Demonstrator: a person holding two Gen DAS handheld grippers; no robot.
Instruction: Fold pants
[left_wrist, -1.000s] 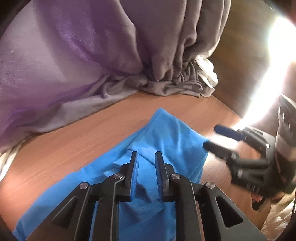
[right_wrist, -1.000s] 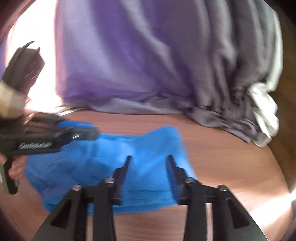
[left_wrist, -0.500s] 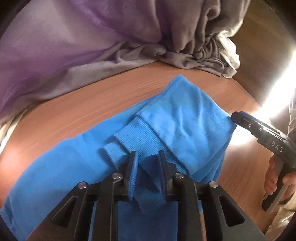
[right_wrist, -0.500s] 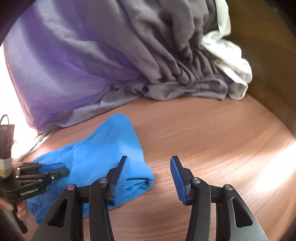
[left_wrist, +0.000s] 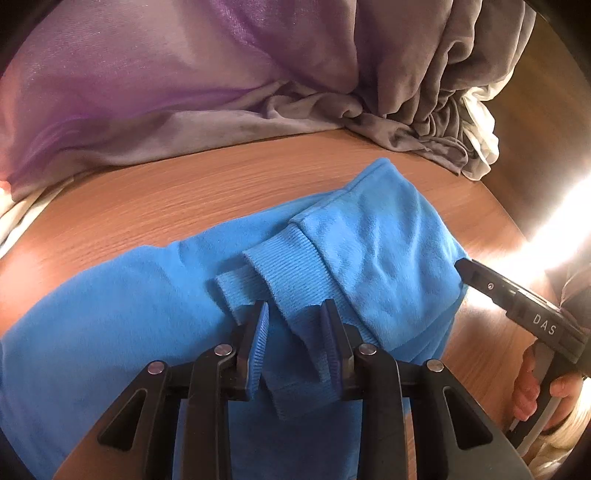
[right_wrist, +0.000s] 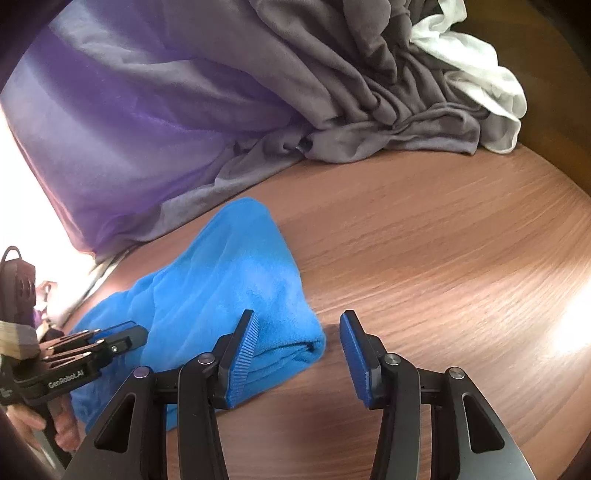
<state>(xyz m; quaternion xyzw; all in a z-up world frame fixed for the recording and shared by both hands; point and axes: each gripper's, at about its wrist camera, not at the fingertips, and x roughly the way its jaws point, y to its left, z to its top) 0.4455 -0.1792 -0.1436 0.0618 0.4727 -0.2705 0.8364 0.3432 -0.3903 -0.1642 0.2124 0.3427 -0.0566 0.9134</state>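
One blue pants (left_wrist: 369, 240). Two grippers: left gripper (left_wrist: 295, 332), right gripper (right_wrist: 297, 345). One grey-purple blanket (right_wrist: 184, 110), 12 o'clock. One white cloth (right_wrist: 480, 70), 1 o'clock. One wooden table (right_wrist: 443, 240).

wooden table (right_wrist: 443, 258), purple-grey curtain (right_wrist: 147, 129) behind, bright glare (left_wrist: 554, 214).

Left gripper (left_wrist: 295, 325) fingers (left_wrist: 255, 332) around ribbed cuff (left_wrist: 291, 269) of blue pants (left_wrist: 380, 251) on wooden table (left_wrist: 166, 199).
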